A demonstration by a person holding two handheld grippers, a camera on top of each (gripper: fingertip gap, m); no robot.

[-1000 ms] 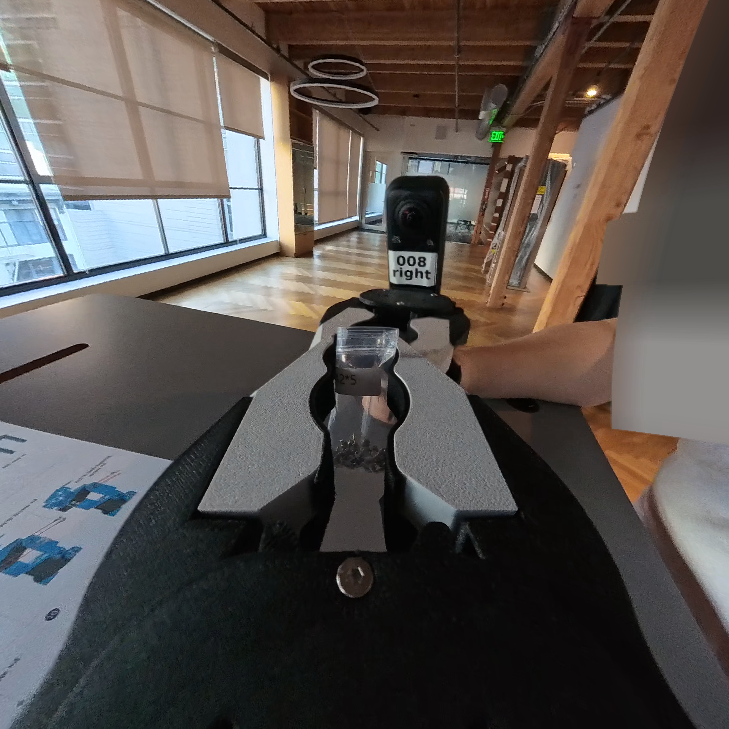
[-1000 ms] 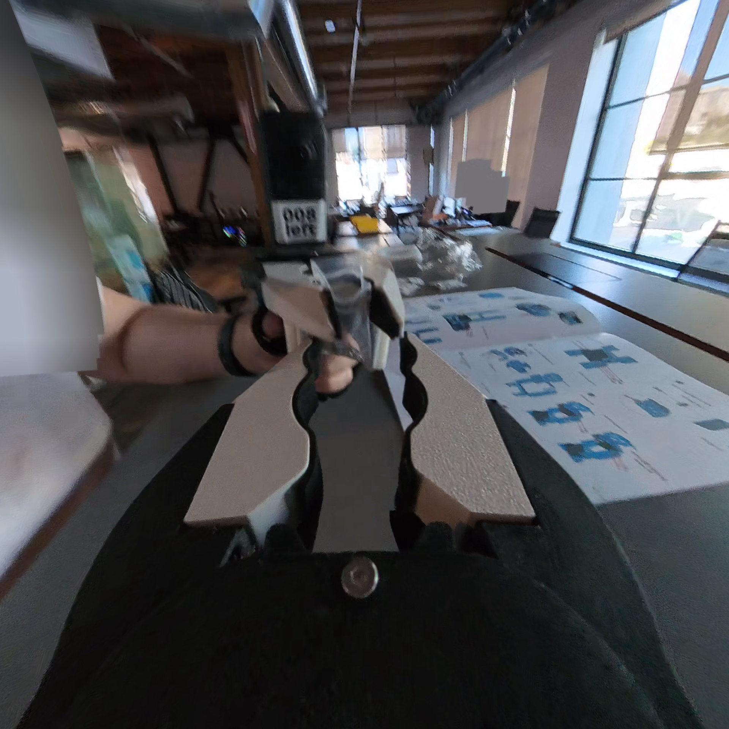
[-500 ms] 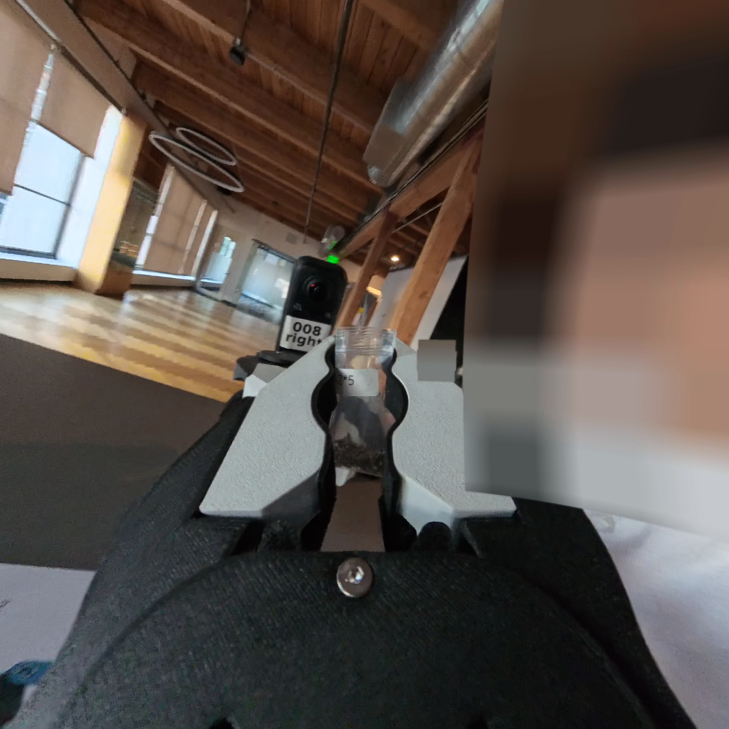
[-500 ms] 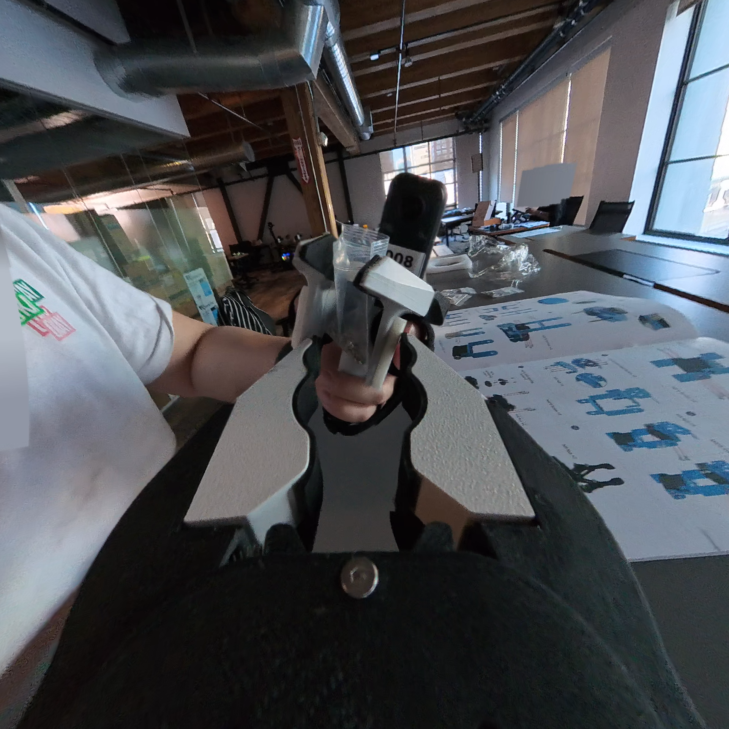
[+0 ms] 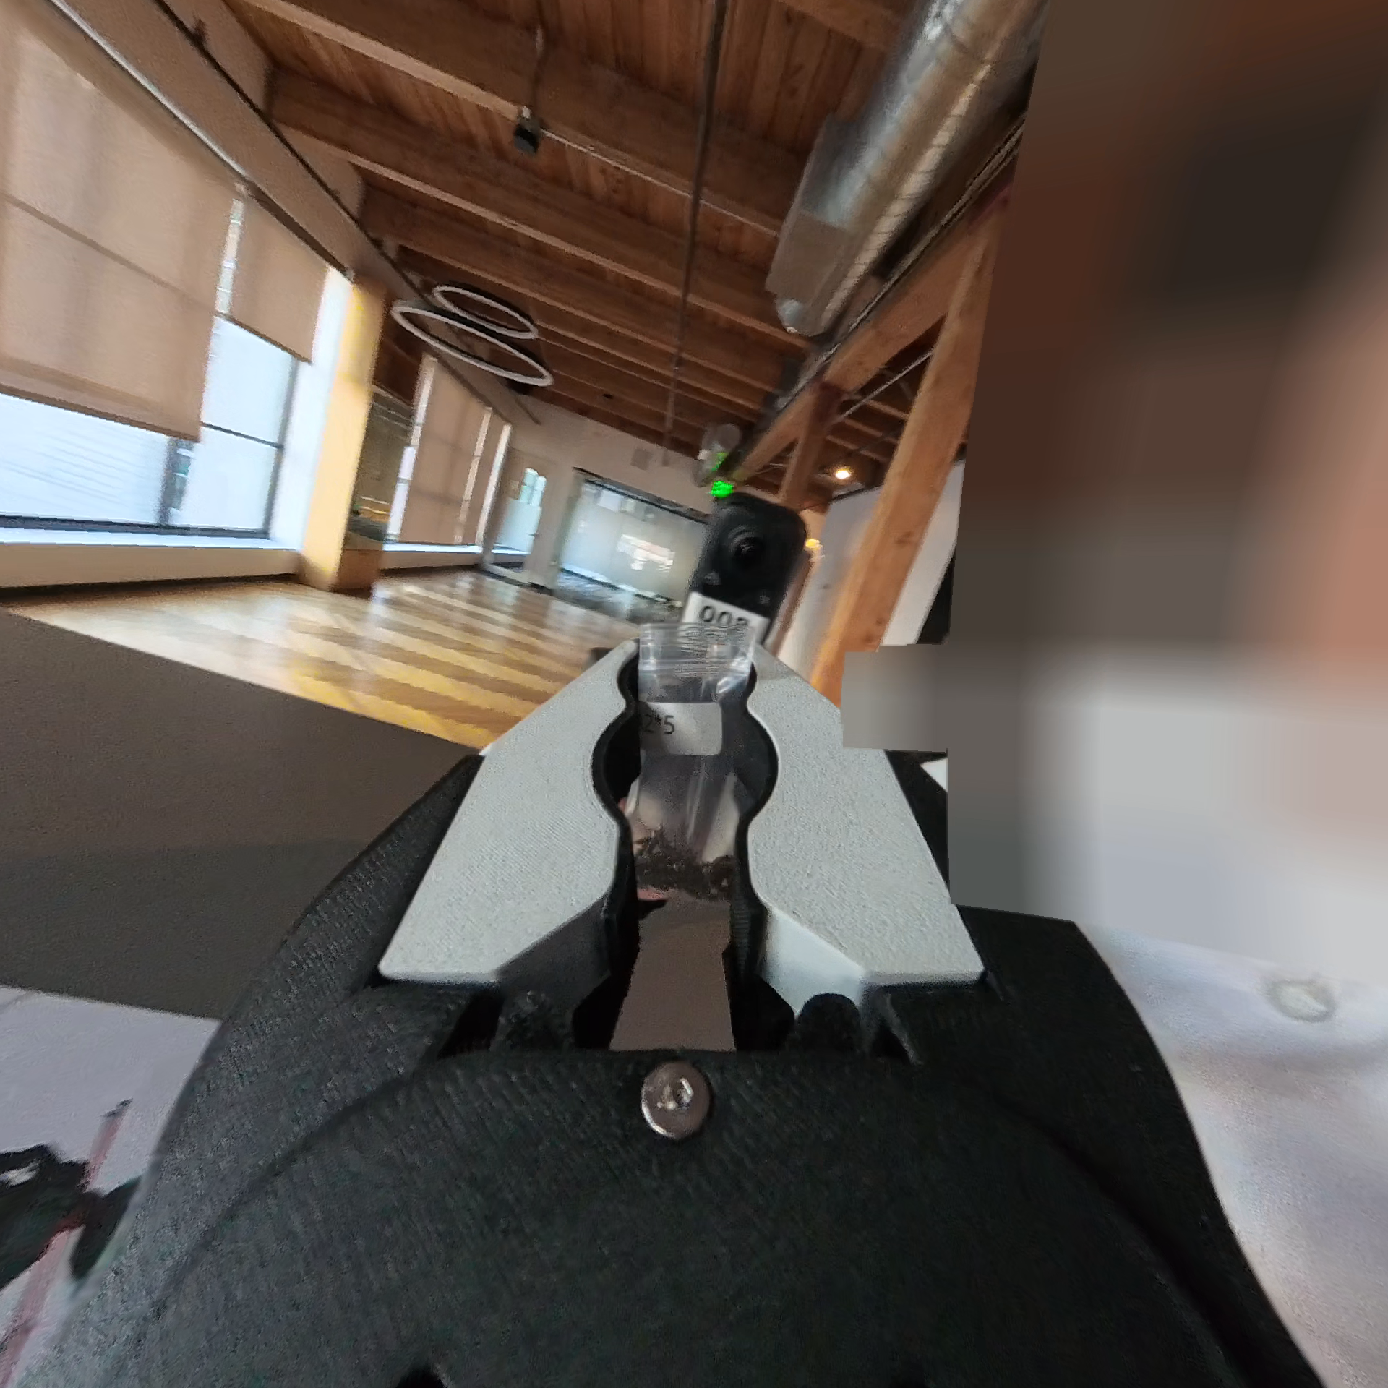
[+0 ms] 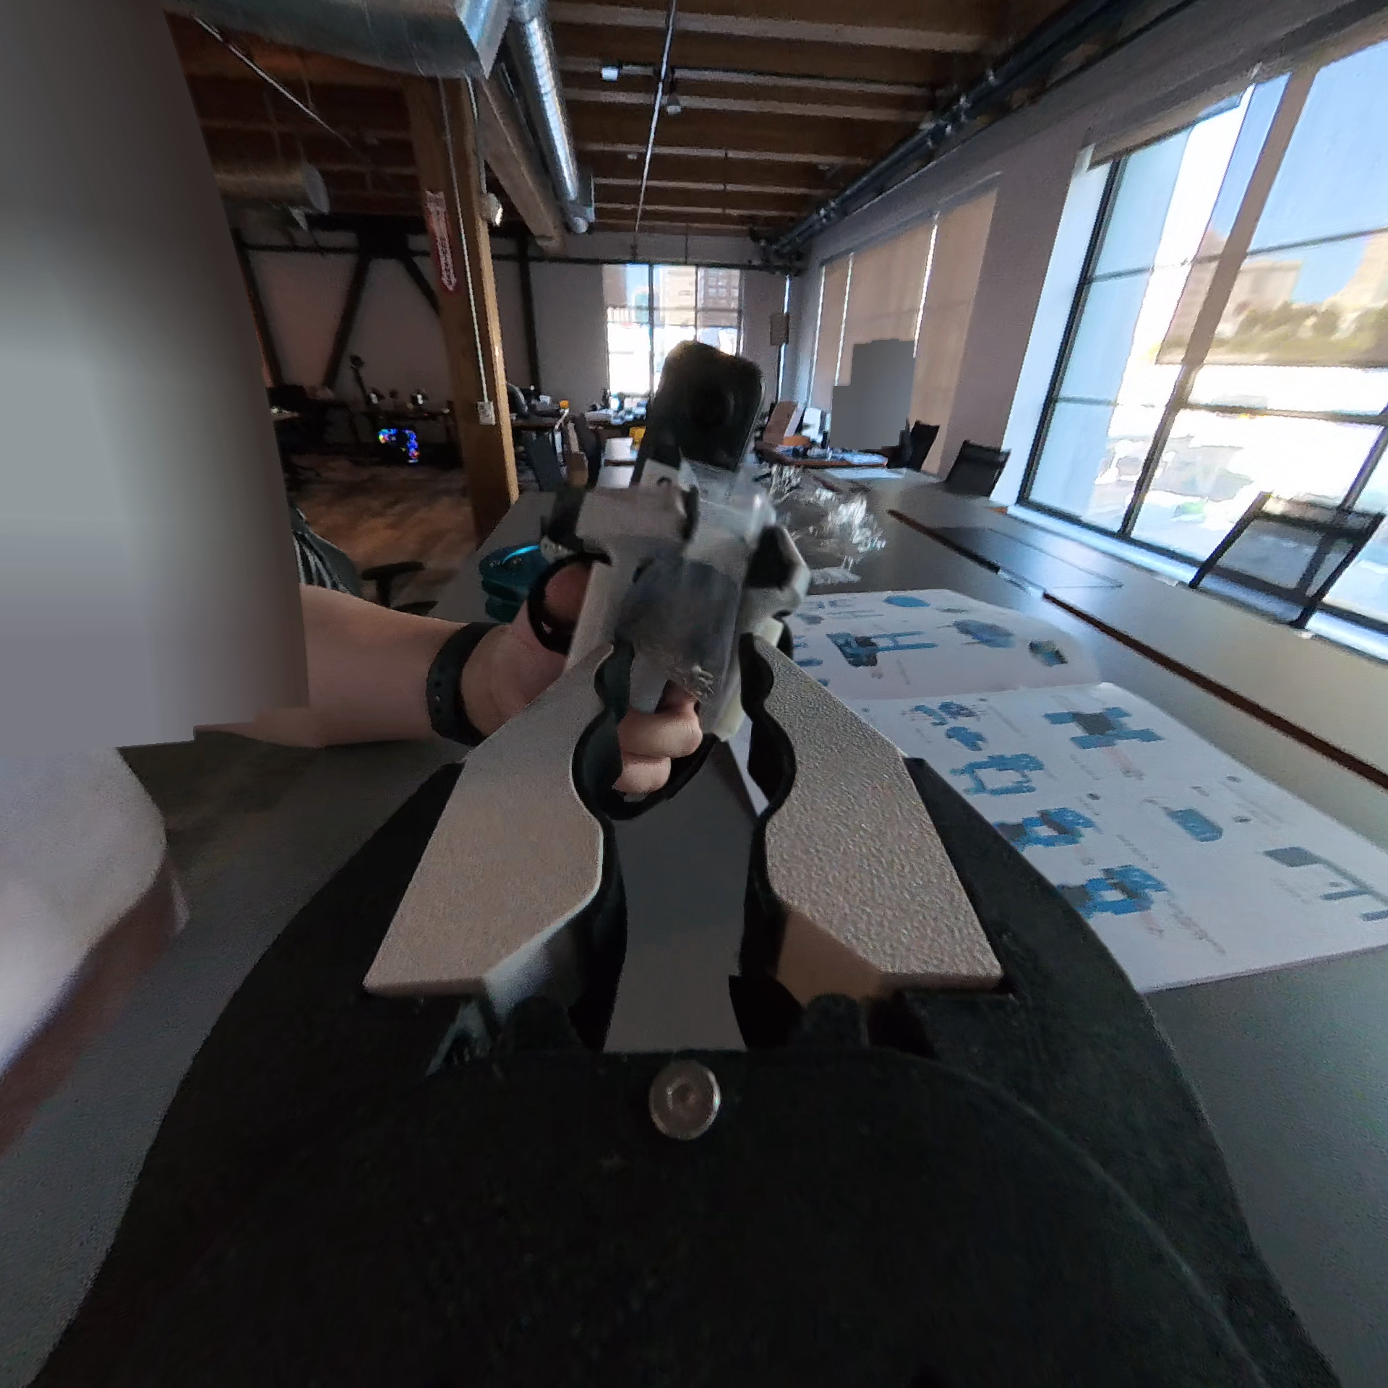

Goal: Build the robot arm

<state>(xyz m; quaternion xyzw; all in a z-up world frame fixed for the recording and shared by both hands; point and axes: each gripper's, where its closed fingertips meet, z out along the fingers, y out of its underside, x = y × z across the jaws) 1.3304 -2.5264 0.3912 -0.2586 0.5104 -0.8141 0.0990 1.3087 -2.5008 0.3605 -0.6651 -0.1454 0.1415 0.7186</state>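
My left gripper (image 5: 691, 668) is shut on a small clear plastic zip bag (image 5: 687, 796) that has a white label and small dark screws at its bottom. It holds the bag upright in the air, above the table. My right gripper (image 6: 683, 665) is open and empty, and its jaws point at the bag (image 6: 687, 608). The bag sits just beyond the right gripper's tips, between the left gripper's grey fingers (image 6: 608, 556). The person's hand (image 6: 653, 740) grips the left tool's handle. The right tool's black camera (image 5: 743, 571) shows just behind the bag.
A dark table (image 6: 1239, 1126) carries an open instruction booklet (image 6: 1126, 789) with blue pictures on the right. Crumpled clear bags (image 6: 834, 526) lie farther back. The person's white shirt (image 5: 1202, 1126) is close on the right of the left wrist view. A wooden post (image 6: 469, 375) stands behind.
The left gripper tilted upward with the bag still in it, so the table dropped out of its view. The two grippers swung about facing each other. The right gripper stayed open.
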